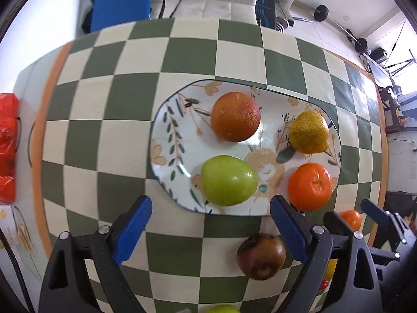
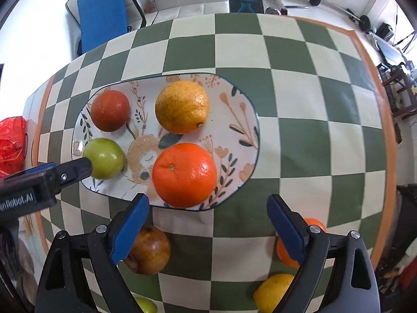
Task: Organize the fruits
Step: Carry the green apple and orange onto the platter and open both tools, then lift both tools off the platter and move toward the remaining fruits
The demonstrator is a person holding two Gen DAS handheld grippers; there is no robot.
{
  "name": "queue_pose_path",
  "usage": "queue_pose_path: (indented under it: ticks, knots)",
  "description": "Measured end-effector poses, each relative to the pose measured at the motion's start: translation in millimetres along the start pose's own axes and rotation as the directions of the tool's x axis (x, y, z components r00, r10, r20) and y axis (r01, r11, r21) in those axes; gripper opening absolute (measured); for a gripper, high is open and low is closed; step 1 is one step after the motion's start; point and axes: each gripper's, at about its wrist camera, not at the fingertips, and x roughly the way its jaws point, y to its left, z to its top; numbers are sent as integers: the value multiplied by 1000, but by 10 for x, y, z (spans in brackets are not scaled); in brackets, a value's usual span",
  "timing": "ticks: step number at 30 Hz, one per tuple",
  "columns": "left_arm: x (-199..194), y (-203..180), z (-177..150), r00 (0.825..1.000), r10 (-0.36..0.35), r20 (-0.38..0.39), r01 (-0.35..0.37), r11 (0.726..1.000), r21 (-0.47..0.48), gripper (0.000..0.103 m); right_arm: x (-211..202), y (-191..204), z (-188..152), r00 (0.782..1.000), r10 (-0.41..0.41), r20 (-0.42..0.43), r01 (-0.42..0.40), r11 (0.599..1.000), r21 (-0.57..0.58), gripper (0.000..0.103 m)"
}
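Note:
A flowered oval plate (image 1: 177, 161) (image 2: 234, 109) on the checked table holds a dark red-orange fruit (image 1: 235, 117) (image 2: 110, 110), a yellow-green citrus (image 1: 308, 131) (image 2: 182, 107), a green apple (image 1: 228, 181) (image 2: 106, 157) and a bright orange (image 1: 310, 186) (image 2: 185, 174). My left gripper (image 1: 211, 203) hangs open above the plate's near edge, close to the green apple, with nothing between its pads. Open too, my right gripper (image 2: 208, 202) is over the bright orange's near side and grips nothing. One left finger (image 2: 78, 168) shows beside the apple.
Loose on the cloth near the plate lie a brown bruised fruit (image 1: 261, 255) (image 2: 151, 250), a small orange (image 1: 351, 219) (image 2: 286, 253), a lemon (image 2: 273, 292) and a green fruit (image 2: 146, 306). A red plastic bag (image 2: 11, 140) sits at the left table edge.

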Motion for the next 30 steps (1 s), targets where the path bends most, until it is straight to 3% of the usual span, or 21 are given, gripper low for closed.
queue_pose_path:
  ticks: [4, 13, 30]
  knots:
    - [-202, 24, -178, 999, 16, 52, -15, 1000, -4, 93, -216, 51, -97, 998, -39, 39, 39, 999, -11, 94]
    - [-714, -23, -554, 987, 24, 158, -26, 1000, 10, 93, -802, 90, -444, 992, -25, 127, 24, 1000, 6, 94]
    - [-1436, -135, -1133, 943, 61, 328, -83, 995, 54, 93, -1622, 176, -1023, 961, -25, 275, 21, 1000, 16, 94]
